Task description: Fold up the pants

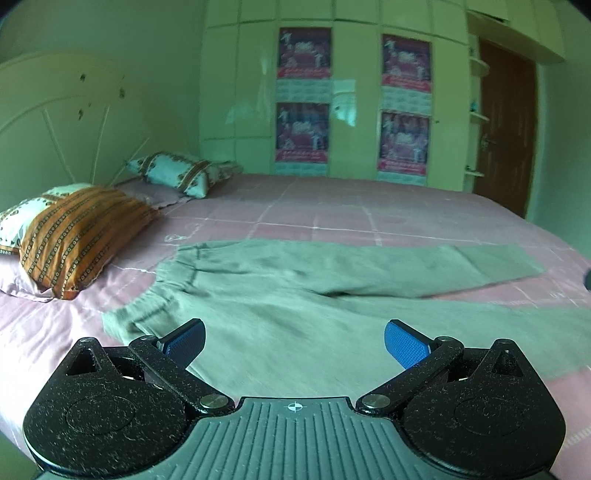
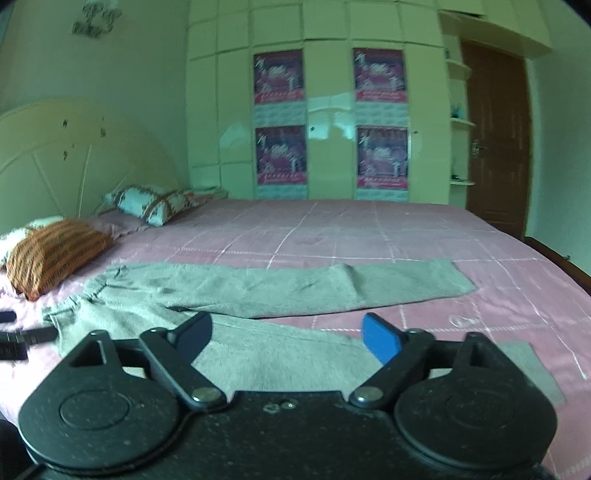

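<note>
— Lying flat on a pink checked bedsheet [image 1: 332, 206] are grey-green pants [image 1: 280, 295], soft and fleecy-looking, legs spread in a narrow V.

— Which way do they point?

— Gathered elastic waistband to the left, near an orange striped pillow [image 1: 77, 236]; hems to the right.

— And the tongs?

— Both released, grasping nothing. The left gripper [image 1: 295, 343] and right gripper [image 2: 288, 334] each hover over the near leg, blue ribbed pads apart, black speckled arms below.

— Any difference between views?

— The left view shows the waistband close up. The right view shows both leg hems and a wall ornament [image 2: 96, 18], plus a dark object [image 2: 22, 338] at its left edge, too cut off to identify.
</note>
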Motion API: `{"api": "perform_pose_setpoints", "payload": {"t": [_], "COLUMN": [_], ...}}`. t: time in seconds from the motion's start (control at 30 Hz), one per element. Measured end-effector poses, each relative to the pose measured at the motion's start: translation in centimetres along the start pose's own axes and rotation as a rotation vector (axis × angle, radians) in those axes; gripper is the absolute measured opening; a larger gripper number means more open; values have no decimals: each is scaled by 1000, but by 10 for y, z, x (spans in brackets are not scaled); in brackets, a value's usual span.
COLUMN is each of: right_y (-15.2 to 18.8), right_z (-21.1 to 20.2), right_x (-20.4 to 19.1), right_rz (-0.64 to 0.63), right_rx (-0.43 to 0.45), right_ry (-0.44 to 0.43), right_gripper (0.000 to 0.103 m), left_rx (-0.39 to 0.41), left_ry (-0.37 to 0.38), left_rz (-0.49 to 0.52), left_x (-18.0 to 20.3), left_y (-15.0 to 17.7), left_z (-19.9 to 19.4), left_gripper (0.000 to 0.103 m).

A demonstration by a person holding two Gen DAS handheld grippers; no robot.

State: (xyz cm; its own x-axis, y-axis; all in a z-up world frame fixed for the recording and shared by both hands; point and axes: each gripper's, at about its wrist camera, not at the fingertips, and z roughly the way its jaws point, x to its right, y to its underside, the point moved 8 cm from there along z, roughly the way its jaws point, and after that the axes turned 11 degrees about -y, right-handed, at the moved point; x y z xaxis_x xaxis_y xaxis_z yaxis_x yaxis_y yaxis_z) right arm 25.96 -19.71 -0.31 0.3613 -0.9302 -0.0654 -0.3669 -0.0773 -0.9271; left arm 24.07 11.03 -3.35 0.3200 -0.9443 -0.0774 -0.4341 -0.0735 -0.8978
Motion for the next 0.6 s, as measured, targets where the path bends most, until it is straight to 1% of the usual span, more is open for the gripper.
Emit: {"api": "perform_pose_setpoints", "payload": {"t": [0.07, 0.17, 0.23, 0.3, 0.33, 0.43, 0.5, 0.53, 0.6], "right_y": [-8, -20, -31, -40, -46, -59, -63, -63, -63], "right_z": [23, 55, 83, 109, 124, 171, 207, 220, 249], "right_x": [2, 2, 1, 2, 2, 5, 6, 6, 9], "right_rz": [-22, -44, -79, -105, -113, -132, -141, -146, -153], "right_rx": [-28, -61, -79, -92, -96, -122, -155, -169, -206], "right_ry": [-6, -25, -32, -35, -40, -52, -73, -82, -103], "right_gripper": [71, 71, 71, 71, 71, 71, 66, 65, 59], "left_rx": [-7, -17, -15, -24, -42, -116, -183, -207, -228], "left_ry": [-9, -16, -36, -48, -51, -56, -42, -44, -36], "left_rz": [-2, 43, 72, 85, 86, 41, -18, -39, -68], "left_x": [-12, -27, -43, -59, -67, -88, -98, -102, -106], "left_y": [-14, -35, -52, -70, -77, -86, -83, -81, -76], "left_z": [26, 73, 110, 150, 175, 245, 291, 312, 344], "left_gripper": [103, 103, 103, 92, 86, 82, 78, 74, 73]}}
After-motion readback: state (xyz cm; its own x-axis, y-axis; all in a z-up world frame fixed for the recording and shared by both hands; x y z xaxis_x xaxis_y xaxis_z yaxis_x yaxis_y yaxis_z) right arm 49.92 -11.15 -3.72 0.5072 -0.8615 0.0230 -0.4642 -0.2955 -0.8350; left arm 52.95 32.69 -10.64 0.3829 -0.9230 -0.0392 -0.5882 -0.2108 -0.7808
